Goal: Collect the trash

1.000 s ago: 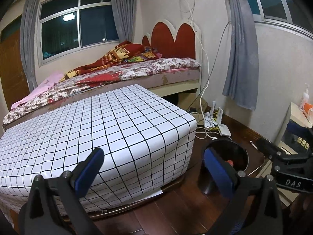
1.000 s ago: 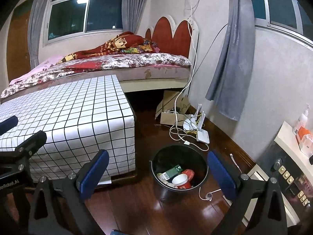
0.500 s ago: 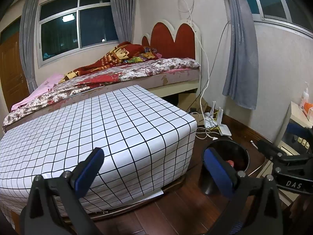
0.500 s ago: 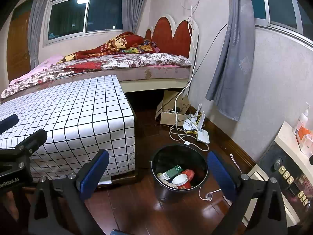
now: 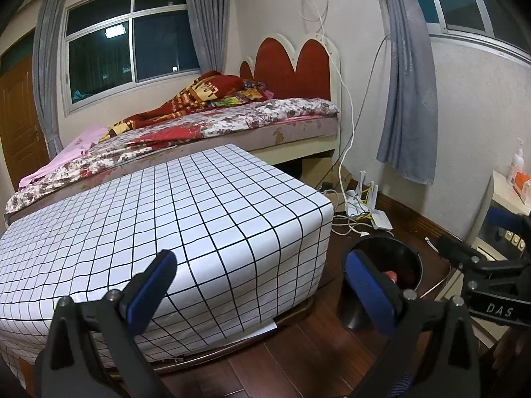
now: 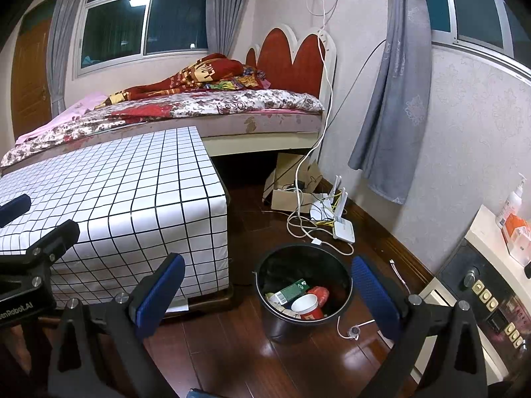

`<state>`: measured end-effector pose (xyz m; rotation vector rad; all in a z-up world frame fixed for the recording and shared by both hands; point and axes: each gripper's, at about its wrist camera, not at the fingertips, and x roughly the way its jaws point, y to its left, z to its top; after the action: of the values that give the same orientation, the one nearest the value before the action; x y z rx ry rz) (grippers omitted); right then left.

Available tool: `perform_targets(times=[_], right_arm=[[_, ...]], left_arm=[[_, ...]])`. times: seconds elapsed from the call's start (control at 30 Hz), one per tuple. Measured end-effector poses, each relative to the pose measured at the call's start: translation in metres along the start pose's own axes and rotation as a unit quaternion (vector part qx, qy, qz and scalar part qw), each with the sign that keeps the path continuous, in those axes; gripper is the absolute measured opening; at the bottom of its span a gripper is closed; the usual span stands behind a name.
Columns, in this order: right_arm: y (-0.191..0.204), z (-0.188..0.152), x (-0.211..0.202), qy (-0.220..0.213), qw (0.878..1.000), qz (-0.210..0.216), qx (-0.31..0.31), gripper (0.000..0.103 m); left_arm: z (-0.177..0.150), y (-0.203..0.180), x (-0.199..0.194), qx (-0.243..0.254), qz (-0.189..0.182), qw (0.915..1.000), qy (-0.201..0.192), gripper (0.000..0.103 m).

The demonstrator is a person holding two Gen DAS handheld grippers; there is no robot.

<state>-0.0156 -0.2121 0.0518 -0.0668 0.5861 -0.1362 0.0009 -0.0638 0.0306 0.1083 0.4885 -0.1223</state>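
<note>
A black trash bucket stands on the wooden floor right of the checkered table. It holds a green box, a paper cup and a red wrapper. My right gripper is open and empty, held above and in front of the bucket. My left gripper is open and empty, facing the table's corner. The bucket shows partly behind its right finger. The right gripper also shows at the right edge of the left wrist view.
A table with a white black-grid cloth stands left of the bucket. A bed is behind it. Routers and cables and a cardboard box lie on the floor. A cabinet with bottles stands at the right.
Both views have shifted only slightly. Both grippers stay open and empty.
</note>
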Motion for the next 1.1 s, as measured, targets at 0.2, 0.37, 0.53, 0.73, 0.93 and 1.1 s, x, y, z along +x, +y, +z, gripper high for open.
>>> perform_targets(times=[0.2, 0.37, 0.53, 0.73, 0.93, 1.1], right_arm=[[0.0002, 0.0000, 0.0000, 0.000, 1.000, 0.000, 0.001, 0.102], [0.0009, -0.0011, -0.0011, 0.000, 1.000, -0.001, 0.002, 0.102], [0.0007, -0.0011, -0.0011, -0.001, 1.000, -0.002, 0.001, 0.102], [0.0009, -0.0009, -0.0010, 0.000, 1.000, -0.001, 0.002, 0.102], [0.0005, -0.0009, -0.0009, 0.000, 1.000, -0.001, 0.002, 0.102], [0.0012, -0.0012, -0.0009, 0.001, 1.000, -0.002, 0.002, 0.102]], left_arm=[[-0.0010, 0.0002, -0.0006, 0.001, 0.000, 1.0000, -0.002, 0.103], [-0.0026, 0.0003, -0.0013, 0.001, -0.001, 1.0000, -0.002, 0.102], [-0.0016, -0.0005, -0.0009, 0.004, -0.004, 1.0000, -0.001, 0.103], [-0.0011, -0.0003, -0.0008, 0.003, -0.004, 1.0000, -0.001, 0.103], [-0.0007, -0.0013, -0.0003, 0.006, -0.006, 1.0000, 0.000, 0.102], [-0.0002, -0.0033, -0.0013, 0.007, -0.009, 0.9999, -0.002, 0.102]])
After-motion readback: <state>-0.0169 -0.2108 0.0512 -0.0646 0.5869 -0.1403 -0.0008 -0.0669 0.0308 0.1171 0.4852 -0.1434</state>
